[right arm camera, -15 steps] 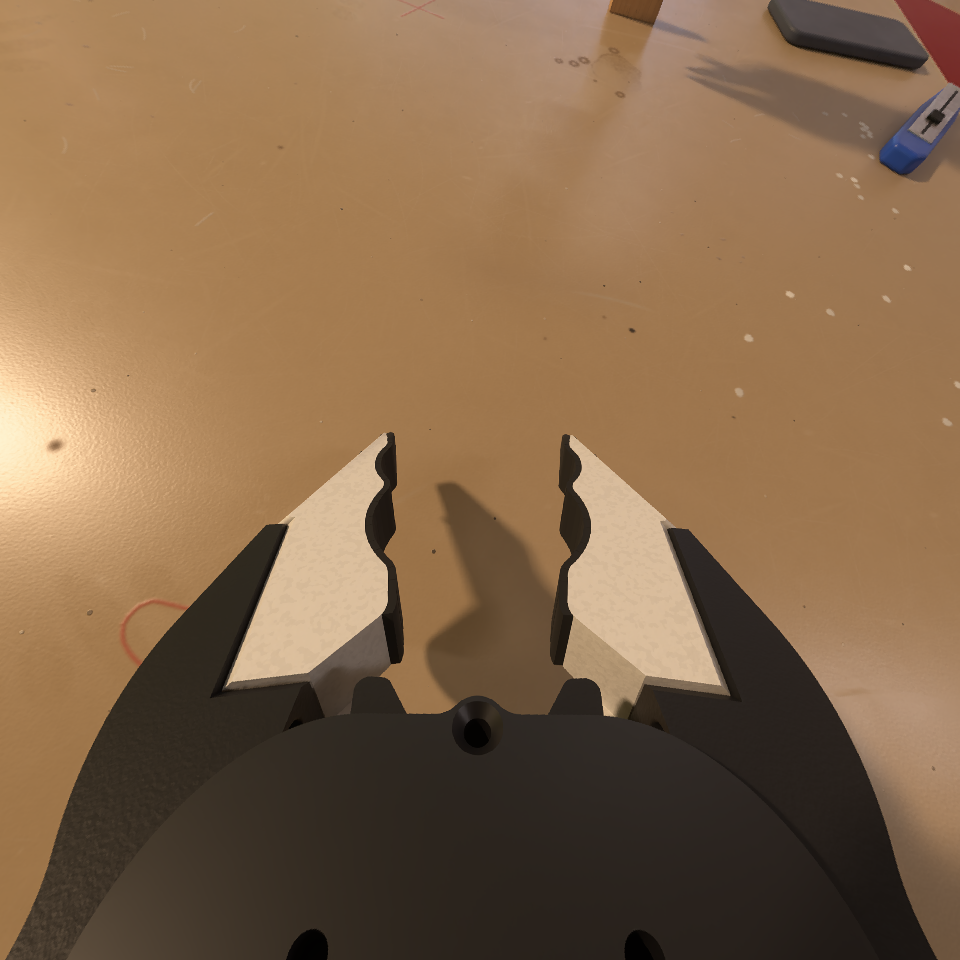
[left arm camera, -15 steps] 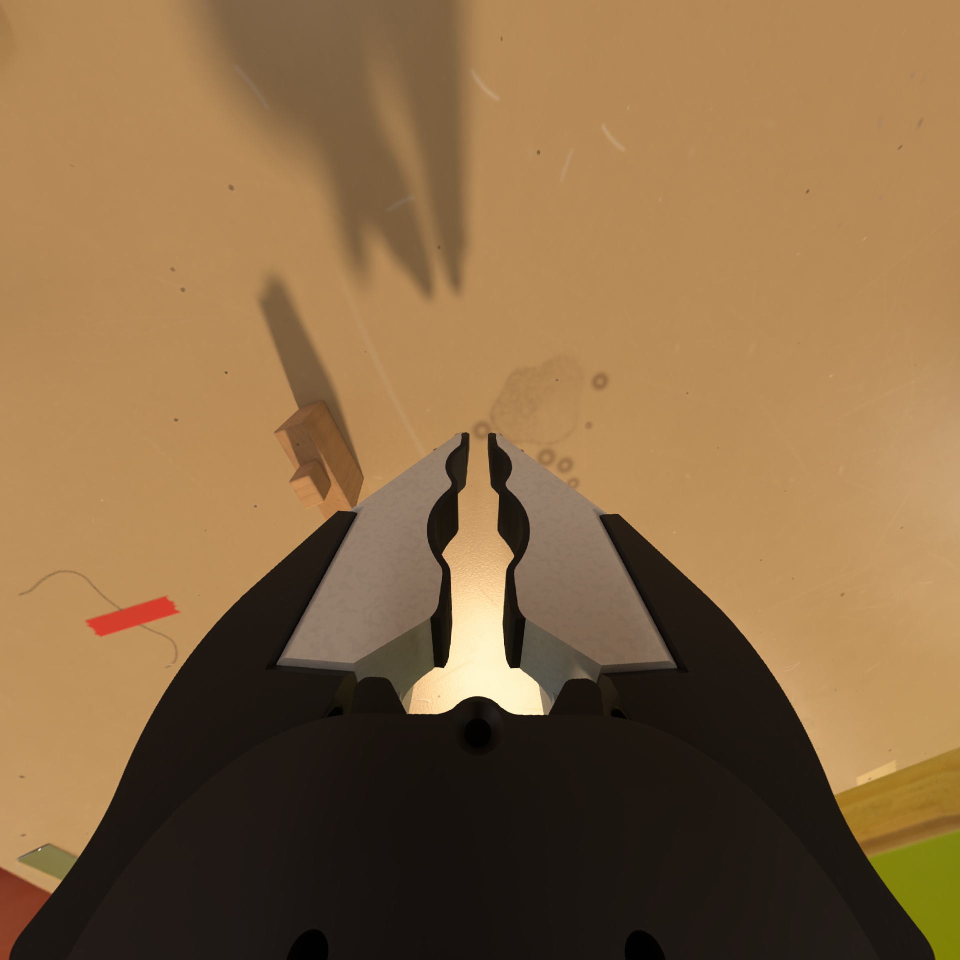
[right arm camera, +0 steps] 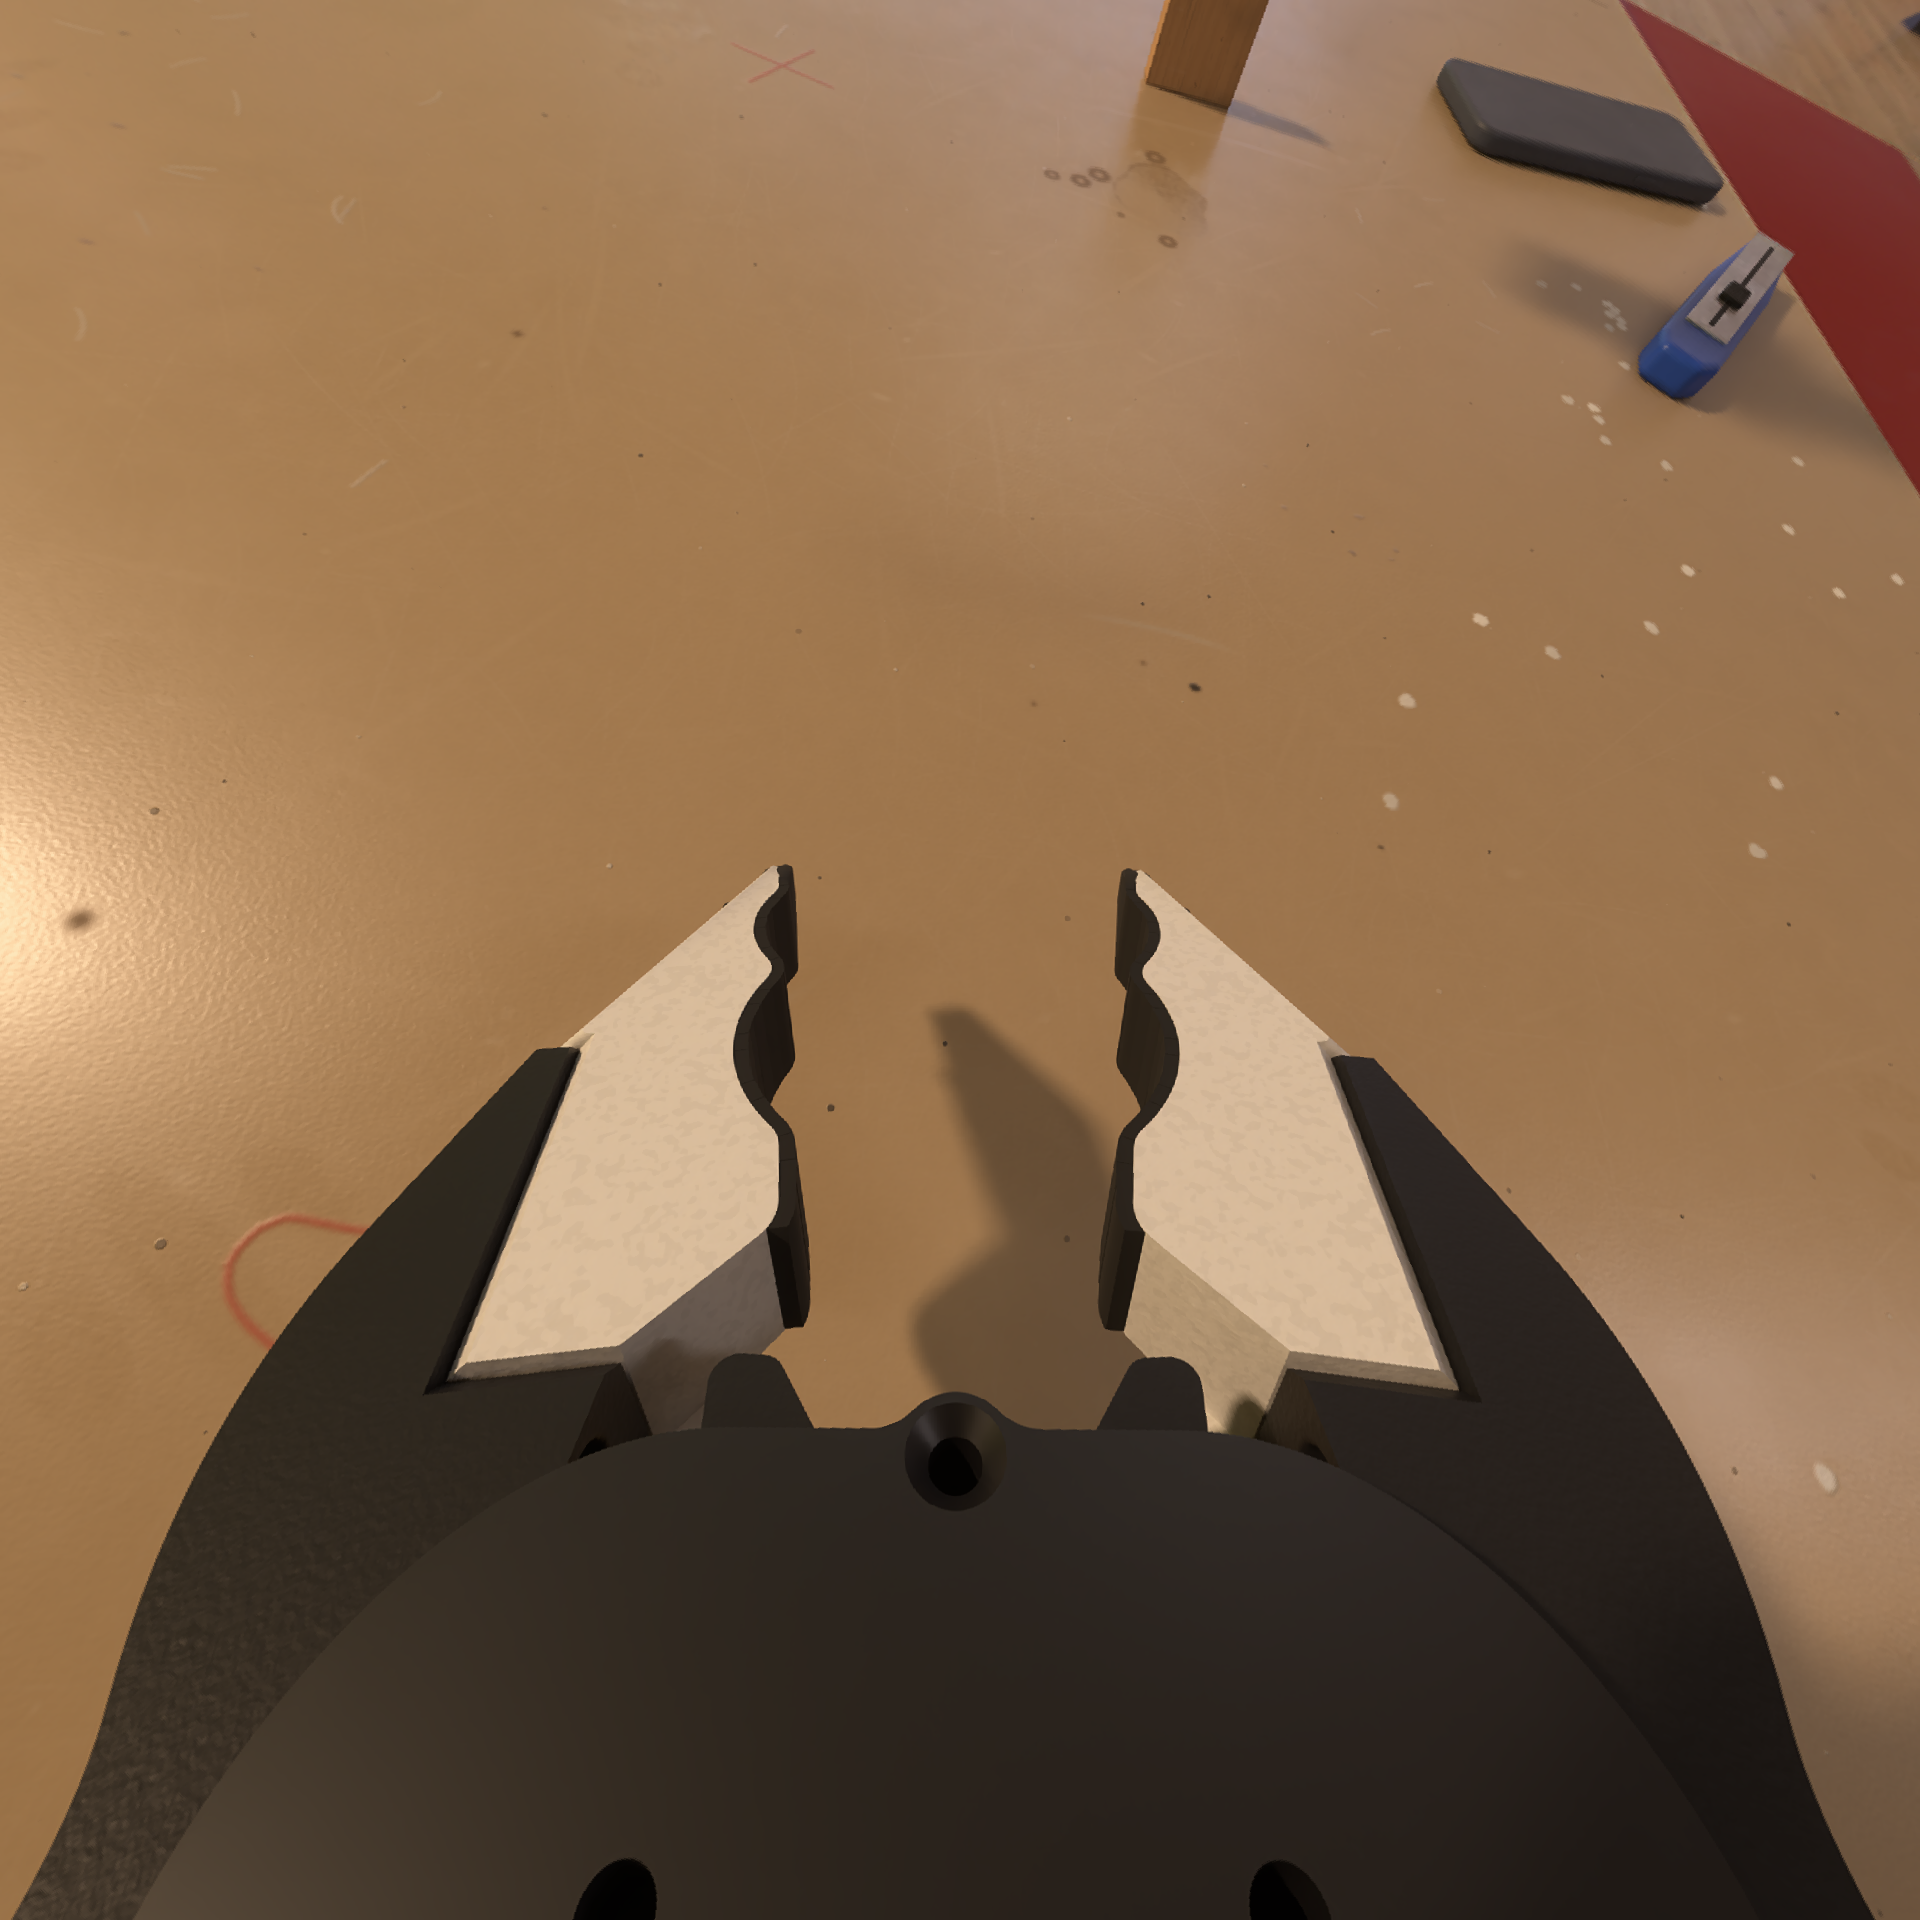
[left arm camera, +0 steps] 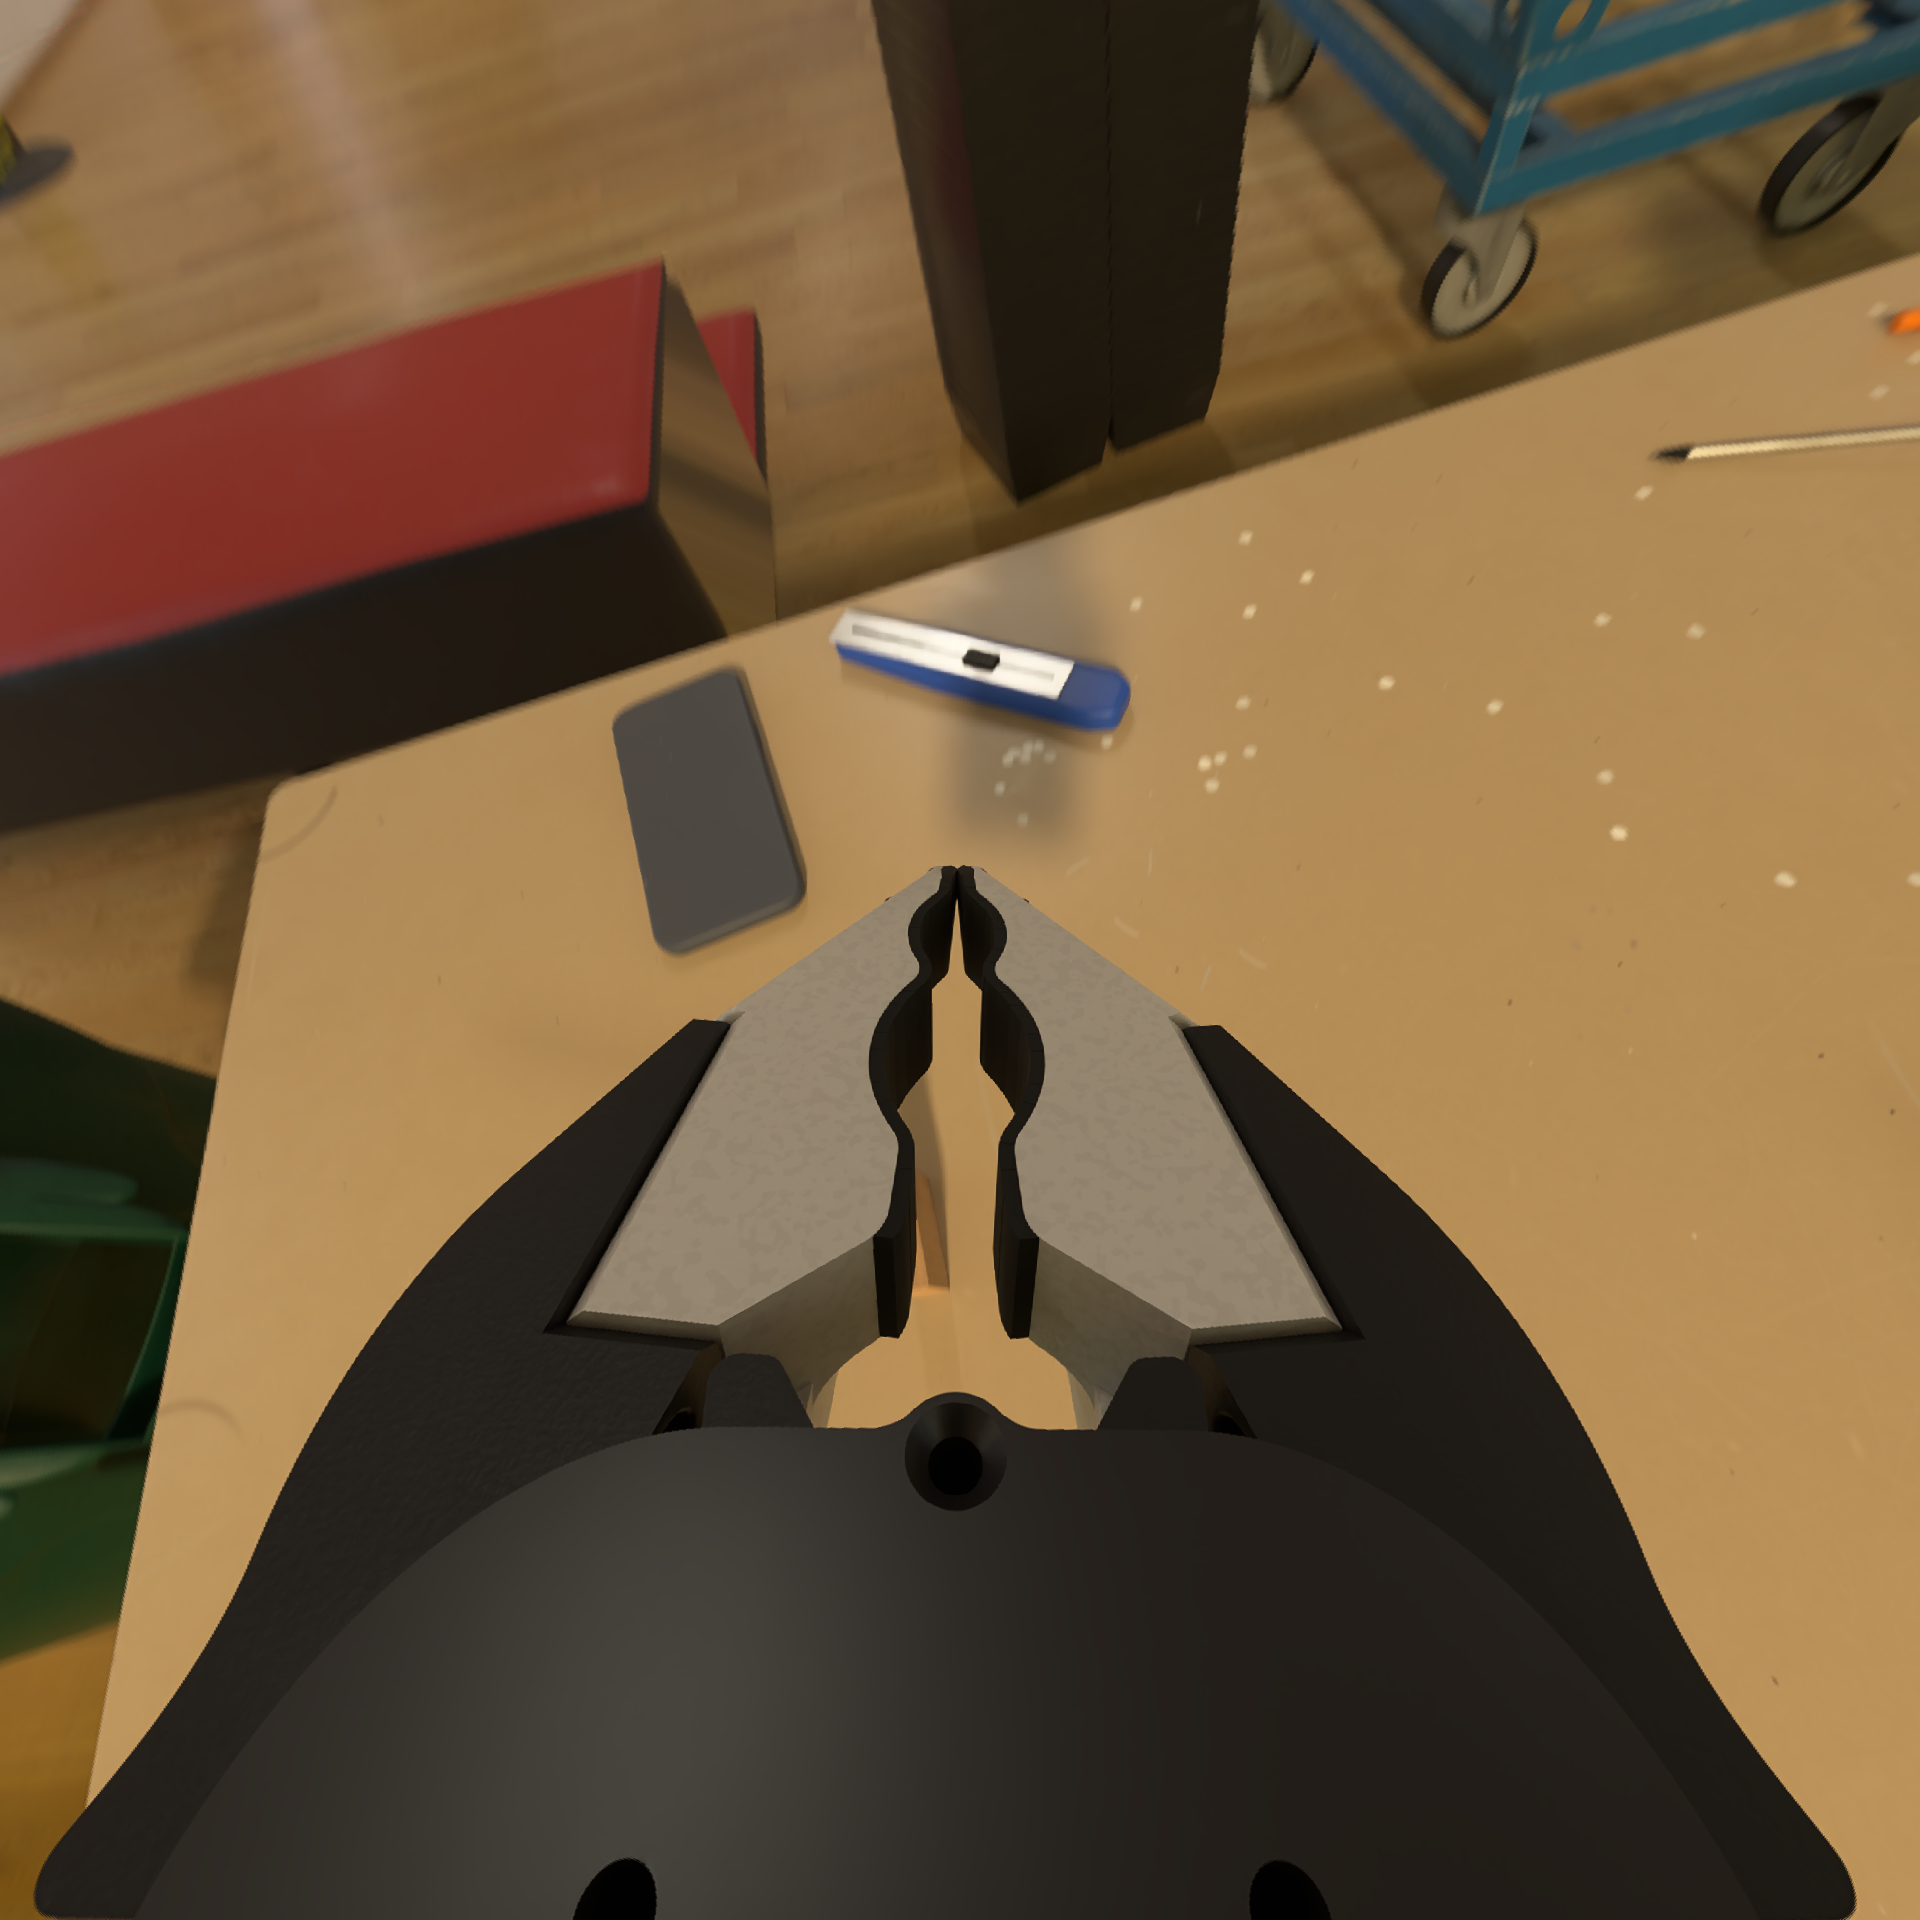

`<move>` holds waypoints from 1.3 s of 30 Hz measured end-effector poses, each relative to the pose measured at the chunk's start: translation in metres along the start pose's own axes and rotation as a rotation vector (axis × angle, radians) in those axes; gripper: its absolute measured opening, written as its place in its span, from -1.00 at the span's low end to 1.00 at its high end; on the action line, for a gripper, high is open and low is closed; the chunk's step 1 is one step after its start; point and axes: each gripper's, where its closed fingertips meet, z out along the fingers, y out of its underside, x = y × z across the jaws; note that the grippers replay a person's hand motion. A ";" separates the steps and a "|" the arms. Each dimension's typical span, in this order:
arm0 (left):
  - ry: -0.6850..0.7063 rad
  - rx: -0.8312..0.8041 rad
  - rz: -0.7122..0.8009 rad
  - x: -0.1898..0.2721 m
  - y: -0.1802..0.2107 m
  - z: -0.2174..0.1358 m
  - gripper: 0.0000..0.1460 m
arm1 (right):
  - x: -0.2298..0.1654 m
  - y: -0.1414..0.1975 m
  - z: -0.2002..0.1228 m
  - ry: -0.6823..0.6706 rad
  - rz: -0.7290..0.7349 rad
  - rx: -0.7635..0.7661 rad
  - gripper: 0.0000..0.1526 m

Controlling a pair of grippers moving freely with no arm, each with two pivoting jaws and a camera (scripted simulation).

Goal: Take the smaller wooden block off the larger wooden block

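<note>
in the left wrist view the left gripper (left arm camera: 956, 875) hangs over the tan table (left arm camera: 1455, 1039) with its tips pressed together and nothing pinched at them; a sliver of orange-brown wood (left arm camera: 928, 1236) shows low in the slot between the fingers, too little to tell which block it is. ahead lie a dark phone (left arm camera: 707, 808) and, just beyond it, a blue knife (left arm camera: 982, 670), with white specks scattered to the right. a pencil (left arm camera: 1787, 445) lies far right. off the table edge stand a red-topped box (left arm camera: 343, 457), a black post (left arm camera: 1070, 229) and a blue cart (left arm camera: 1579, 114). in the right wrist view the right gripper (right arm camera: 956, 878) is spread wide and empty above bare table (right arm camera: 623, 520). a wooden block (right arm camera: 1205, 47) stands at the top edge, cut off, so its size is unclear, with the phone (right arm camera: 1574, 130) and knife (right arm camera: 1714, 322) to its right.
</note>
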 end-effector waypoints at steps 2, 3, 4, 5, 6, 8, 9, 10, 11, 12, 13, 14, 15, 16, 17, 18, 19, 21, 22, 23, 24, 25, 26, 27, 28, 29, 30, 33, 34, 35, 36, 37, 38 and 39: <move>-0.011 0.045 0.017 0.002 -0.010 -0.002 -1.00 | 0.000 0.001 0.000 0.003 -0.002 -0.008 -0.19; 0.001 0.045 0.020 0.005 -0.011 -0.001 -1.00 | 0.000 0.001 0.001 0.003 -0.003 -0.011 -0.19; 0.031 0.018 0.025 0.009 -0.006 0.000 -0.96 | -0.001 0.002 0.001 0.003 -0.004 -0.013 -0.19; 0.047 -0.040 0.031 0.012 0.003 0.001 -0.90 | -0.001 0.002 0.001 0.002 -0.005 -0.014 -0.19; 0.050 -0.129 0.040 0.014 0.016 0.000 -0.83 | -0.001 0.002 0.001 0.002 -0.005 -0.014 -0.19; 0.079 -0.330 0.055 0.023 0.047 -0.009 -0.71 | -0.001 0.002 0.001 0.000 -0.003 -0.016 -0.19; 0.107 -0.394 0.044 0.028 0.058 -0.016 -0.60 | -0.002 0.003 0.002 -0.001 -0.002 -0.018 -0.19; 0.122 -0.420 0.026 0.032 0.063 -0.023 -0.41 | -0.002 0.004 0.002 -0.003 -0.003 -0.021 -0.19; 0.104 -0.416 0.010 0.031 0.064 -0.029 -0.23 | -0.002 0.005 0.003 -0.005 -0.004 -0.025 -0.19; 0.064 -0.397 -0.004 0.027 0.063 -0.035 -0.10 | -0.003 0.006 0.004 -0.007 -0.005 -0.031 -0.19; 0.031 -0.380 -0.020 0.025 0.062 -0.040 -0.02 | -0.004 0.007 0.004 -0.009 -0.007 -0.038 -0.19; 0.020 -0.377 -0.036 0.023 0.063 -0.042 0.00 | -0.004 0.007 0.005 -0.010 -0.011 -0.044 -0.19; 0.011 -0.387 -0.052 0.019 0.067 -0.042 0.01 | -0.005 0.007 0.005 -0.010 -0.016 -0.047 -0.19; -0.011 -0.410 -0.076 0.013 0.073 -0.039 0.01 | -0.005 0.007 0.005 -0.009 -0.020 -0.048 -0.19; -0.038 -0.446 -0.117 0.004 0.080 -0.035 0.00 | -0.005 0.007 0.004 -0.008 -0.021 -0.047 -0.19; -0.054 -0.492 -0.174 -0.003 0.090 -0.028 -0.02 | -0.005 0.007 0.004 -0.008 -0.021 -0.045 -0.19; -0.056 -0.534 -0.227 -0.009 0.099 -0.020 -0.06 | -0.005 0.007 0.004 -0.007 -0.021 -0.045 -0.19; -0.037 -0.592 -0.274 -0.016 0.113 -0.004 -0.19 | -0.004 0.007 0.004 -0.005 -0.020 -0.046 -0.19; -0.025 -0.619 -0.278 -0.017 0.120 0.003 -0.24 | -0.004 0.008 0.004 -0.005 -0.019 -0.046 -0.19; -0.019 -0.645 -0.275 -0.019 0.125 0.008 -0.27 | -0.004 0.008 0.004 -0.006 -0.018 -0.047 -0.19; -0.020 -0.663 -0.268 -0.020 0.129 0.012 -0.30 | -0.004 0.009 0.004 -0.008 -0.017 -0.050 -0.19; -0.020 -0.672 -0.265 -0.021 0.131 0.017 -0.32 | -0.004 0.009 0.005 -0.009 -0.016 -0.053 -0.19; -0.014 -0.681 -0.270 -0.021 0.134 0.021 -0.35 | -0.004 0.010 0.005 -0.010 -0.018 -0.057 -0.19; -0.006 -0.695 -0.275 -0.021 0.137 0.025 -0.37 | -0.005 0.010 0.005 -0.010 -0.020 -0.059 -0.19; 0.000 -0.713 -0.279 -0.021 0.141 0.028 -0.40 | -0.005 0.010 0.005 -0.010 -0.021 -0.060 -0.19; 0.007 -0.731 -0.285 -0.020 0.146 0.031 -0.43 | -0.005 0.011 0.006 -0.010 -0.021 -0.060 -0.19; 0.015 -0.747 -0.293 -0.020 0.150 0.034 -0.48 | -0.005 0.011 0.006 -0.011 -0.021 -0.060 -0.19; 0.033 -0.781 -0.304 -0.020 0.158 0.039 -0.80 | -0.004 0.011 0.006 -0.011 -0.020 -0.060 -0.19; 0.046 -0.771 -0.299 -0.018 0.156 0.037 -0.90 | -0.004 0.011 0.006 -0.011 -0.021 -0.061 -0.19; 0.043 -0.747 -0.284 -0.019 0.151 0.034 -0.90 | -0.004 0.012 0.007 -0.010 -0.021 -0.063 -0.20; 0.014 -0.713 -0.265 -0.022 0.143 0.029 -0.90 | -0.004 0.012 0.007 -0.010 -0.021 -0.064 -0.20; -0.021 -0.667 -0.247 -0.025 0.132 0.023 -0.90 | -0.004 0.012 0.007 -0.010 -0.021 -0.064 -0.20; -0.048 -0.610 -0.231 -0.027 0.119 0.017 -0.90 | -0.004 0.012 0.007 -0.010 -0.022 -0.064 -0.20; -0.079 -0.550 -0.210 -0.030 0.105 0.009 -0.90 | -0.003 0.012 0.007 -0.007 -0.025 -0.063 -0.20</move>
